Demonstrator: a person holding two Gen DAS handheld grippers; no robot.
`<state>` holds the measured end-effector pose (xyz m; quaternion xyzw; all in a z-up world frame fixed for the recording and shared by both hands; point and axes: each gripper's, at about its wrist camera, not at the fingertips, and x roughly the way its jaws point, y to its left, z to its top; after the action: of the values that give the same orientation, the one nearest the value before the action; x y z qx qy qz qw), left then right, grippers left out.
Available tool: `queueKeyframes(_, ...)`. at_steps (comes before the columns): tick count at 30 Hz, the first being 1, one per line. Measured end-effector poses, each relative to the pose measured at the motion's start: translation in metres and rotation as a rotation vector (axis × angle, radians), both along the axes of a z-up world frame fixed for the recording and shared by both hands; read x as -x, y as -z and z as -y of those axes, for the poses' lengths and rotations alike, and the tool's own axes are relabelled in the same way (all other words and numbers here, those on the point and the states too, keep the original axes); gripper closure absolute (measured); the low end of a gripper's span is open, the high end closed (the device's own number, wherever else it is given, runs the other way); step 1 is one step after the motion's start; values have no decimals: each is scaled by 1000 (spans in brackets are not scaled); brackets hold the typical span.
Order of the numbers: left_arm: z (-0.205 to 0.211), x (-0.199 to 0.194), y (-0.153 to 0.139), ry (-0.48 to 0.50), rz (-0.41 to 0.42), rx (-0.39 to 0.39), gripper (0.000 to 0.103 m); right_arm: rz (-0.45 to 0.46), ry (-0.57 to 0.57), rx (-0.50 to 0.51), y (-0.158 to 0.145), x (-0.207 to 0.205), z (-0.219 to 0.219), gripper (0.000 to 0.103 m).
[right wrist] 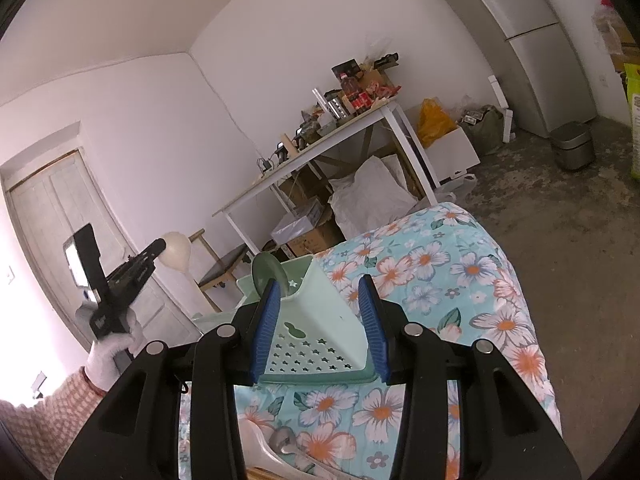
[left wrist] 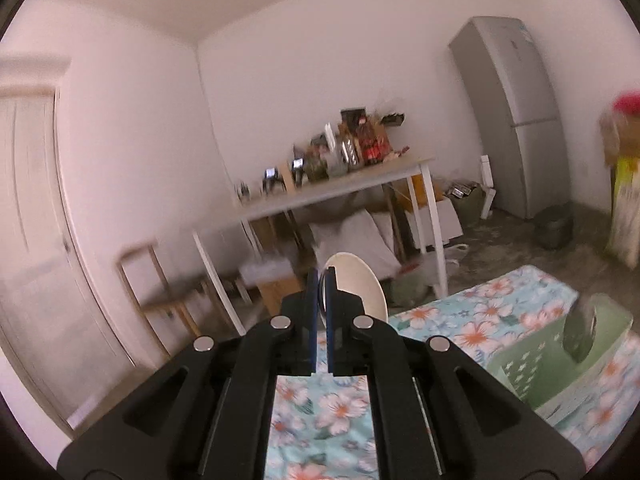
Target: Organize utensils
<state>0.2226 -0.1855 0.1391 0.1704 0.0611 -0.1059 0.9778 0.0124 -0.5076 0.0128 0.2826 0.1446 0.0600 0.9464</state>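
My left gripper is shut on a cream-white plastic spoon, held up in the air left of the table; it also shows in the right wrist view with the left gripper. A pale green holder basket with star holes lies on the floral tablecloth, with a dark green ladle in it. My right gripper is open, its fingers on either side of the basket. The basket is to the right in the left wrist view.
More utensils, a white spoon and a metal spoon, lie on the cloth near the front edge. Beyond stand a cluttered white table, a fridge, a bin and a wooden stool.
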Motion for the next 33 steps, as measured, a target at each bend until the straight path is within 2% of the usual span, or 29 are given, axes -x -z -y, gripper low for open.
queueKeyframes(4,14,20,9,21,27,-43,100,2,14,-3,-2,9,3,63)
queueKeyframes(8,5,35,7,78,-35,37,97,7,25,-5,-6,19,4,63)
queueKeyframes(11,-3,43,13,110,-61,51,96,11,24,4,-10,26,-1,63)
queueKeyframes(16,-9,53,21,133,-83,60,96,31,24,23,-20,39,-8,63)
queueKeyframes(27,-52,78,20,156,-125,193,96,21,3,51,-30,53,-23,63)
queueKeyframes(31,-66,71,26,152,-192,223,96,16,-18,66,-34,54,-31,63)
queueKeyframes(33,-80,50,32,150,-304,287,91,20,-25,75,-38,55,-35,63)
